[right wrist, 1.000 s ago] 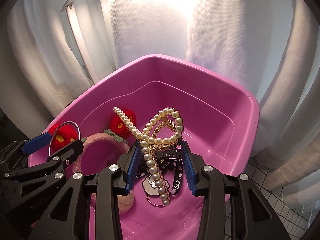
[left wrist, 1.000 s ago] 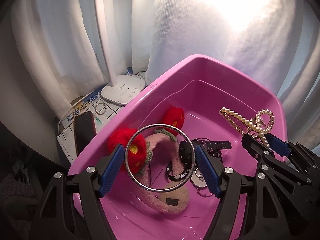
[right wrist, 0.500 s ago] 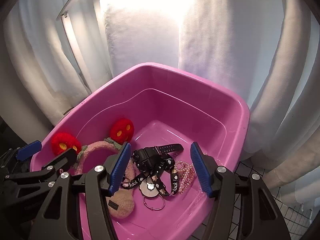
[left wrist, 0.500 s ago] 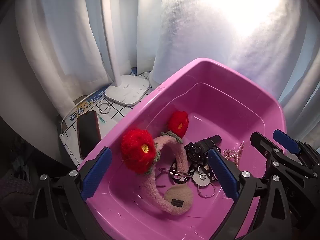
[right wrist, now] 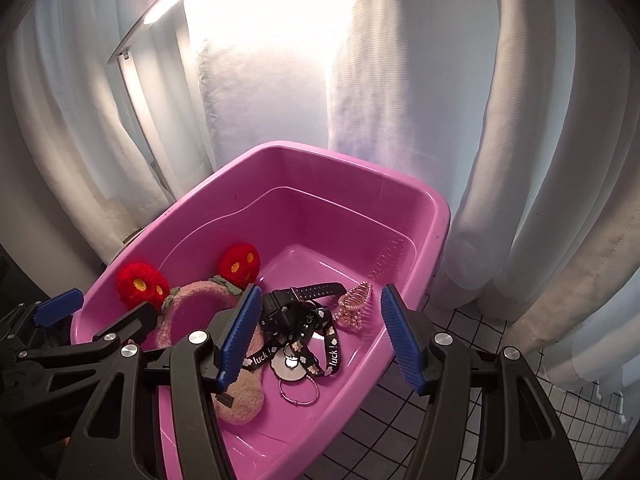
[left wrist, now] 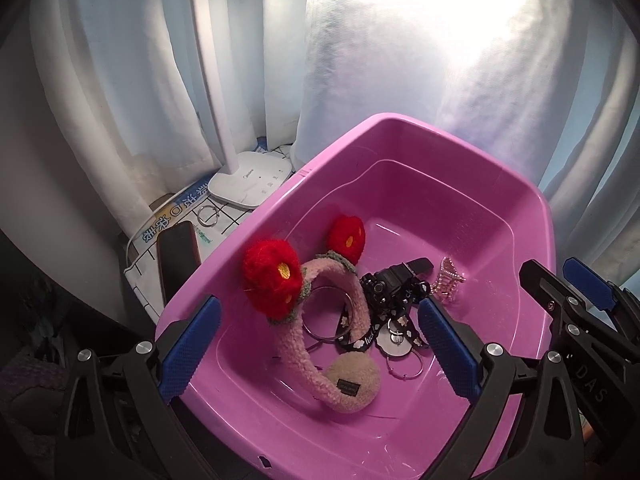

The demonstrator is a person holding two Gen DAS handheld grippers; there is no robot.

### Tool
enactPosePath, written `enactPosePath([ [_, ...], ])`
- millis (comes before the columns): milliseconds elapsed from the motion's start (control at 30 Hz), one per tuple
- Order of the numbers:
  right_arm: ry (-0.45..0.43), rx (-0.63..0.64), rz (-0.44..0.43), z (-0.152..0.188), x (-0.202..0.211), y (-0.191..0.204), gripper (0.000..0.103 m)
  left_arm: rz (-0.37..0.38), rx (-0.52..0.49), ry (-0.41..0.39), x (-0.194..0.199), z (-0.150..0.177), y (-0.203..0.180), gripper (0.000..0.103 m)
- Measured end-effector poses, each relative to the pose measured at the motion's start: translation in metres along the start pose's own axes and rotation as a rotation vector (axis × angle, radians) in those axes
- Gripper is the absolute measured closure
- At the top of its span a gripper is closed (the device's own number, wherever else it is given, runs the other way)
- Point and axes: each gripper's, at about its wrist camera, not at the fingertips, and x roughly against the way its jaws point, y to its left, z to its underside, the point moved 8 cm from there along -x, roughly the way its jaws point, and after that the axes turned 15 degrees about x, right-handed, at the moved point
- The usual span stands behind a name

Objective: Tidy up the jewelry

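Observation:
A pink plastic tub [left wrist: 460, 148] [right wrist: 360, 172] holds the jewelry. In it lie a fuzzy pink headband with red flowers [left wrist: 272, 276] [right wrist: 138, 284], a silver bangle [left wrist: 324, 314], a black watch [left wrist: 390, 280] [right wrist: 304, 294], a black "luck" lanyard with a round tag [left wrist: 394, 344] [right wrist: 290, 364] and a pearl hair claw [left wrist: 448, 280] [right wrist: 354, 300]. My left gripper [left wrist: 320, 348] is open and empty above the tub's near side. My right gripper [right wrist: 320, 340] is open and empty above the tub's right part.
A white desk lamp [left wrist: 250, 176] stands left of the tub, its lit head [right wrist: 160, 20] overhead. A dark phone [left wrist: 176, 256] and a small ring [left wrist: 208, 214] lie on the gridded table [right wrist: 460, 360]. White curtains [left wrist: 440, 40] hang close behind.
Both grippers opened and pulled back and up from the tub. The bangle left the left gripper and the pearl claw left the right; both now lie in the tub.

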Motion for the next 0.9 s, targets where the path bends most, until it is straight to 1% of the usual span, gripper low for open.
enactPosePath([
  [200,0.012,-0.012,0.01,0.01,0.004,-0.004,0.044,-0.002,-0.006,0.002,0.005,0.003,-0.002,0.006],
  [533,0.006,-0.008,0.029,0.017,0.015,-0.007,0.044,0.011,-0.004,0.0,0.012,0.005,-0.005,0.006],
  [900,0.001,-0.021,0.041,0.029,0.028,-0.011,0.044,0.029,-0.028,-0.001,0.023,0.012,-0.018,0.006],
])
